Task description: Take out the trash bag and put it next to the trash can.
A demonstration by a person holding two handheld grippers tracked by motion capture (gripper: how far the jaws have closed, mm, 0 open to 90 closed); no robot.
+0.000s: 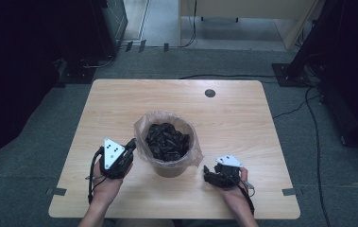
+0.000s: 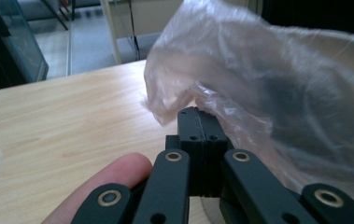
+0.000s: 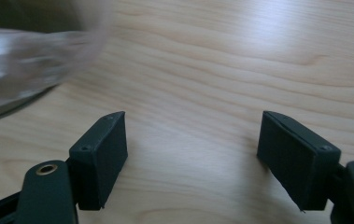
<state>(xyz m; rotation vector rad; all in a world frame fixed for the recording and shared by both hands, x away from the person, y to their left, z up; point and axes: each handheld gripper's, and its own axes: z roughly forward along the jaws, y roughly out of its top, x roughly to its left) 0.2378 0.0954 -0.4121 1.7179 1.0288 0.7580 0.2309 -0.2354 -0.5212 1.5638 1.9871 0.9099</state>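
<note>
Black jaws of the left gripper (image 2: 198, 123) sit pressed flat together in the left gripper view, with a fingertip (image 2: 118, 170) just beside their linkage. Whether a fold of the clear plastic liner (image 2: 258, 84) is pinched between them cannot be told; the film bulges right at their tips and may only be touching. In the high view the left gripper (image 1: 130, 144) is against the left side of the liner (image 1: 141, 127), which lines a round bin (image 1: 169, 165) standing near the middle of the wooden table (image 1: 242, 123) and holding a heap of dark, shiny pieces (image 1: 167, 139), too small to identify.

On the other side, the right gripper (image 3: 191, 144) has its jaws spread wide with bare wood between them, and the bin's blurred edge lies off to one side. From above, the right gripper (image 1: 213, 173) rests low on the table just beside the bin's right flank, holding nothing.

The main risk, as I judge it, is one-sided pulling. If the left jaws do hold the thin film and lift or drag, the liner could tear or slip, or the unsteadied bin could tip and spill its dark contents. If they hold nothing, any pull simply misses. The open right gripper does not brace the bin.
</note>
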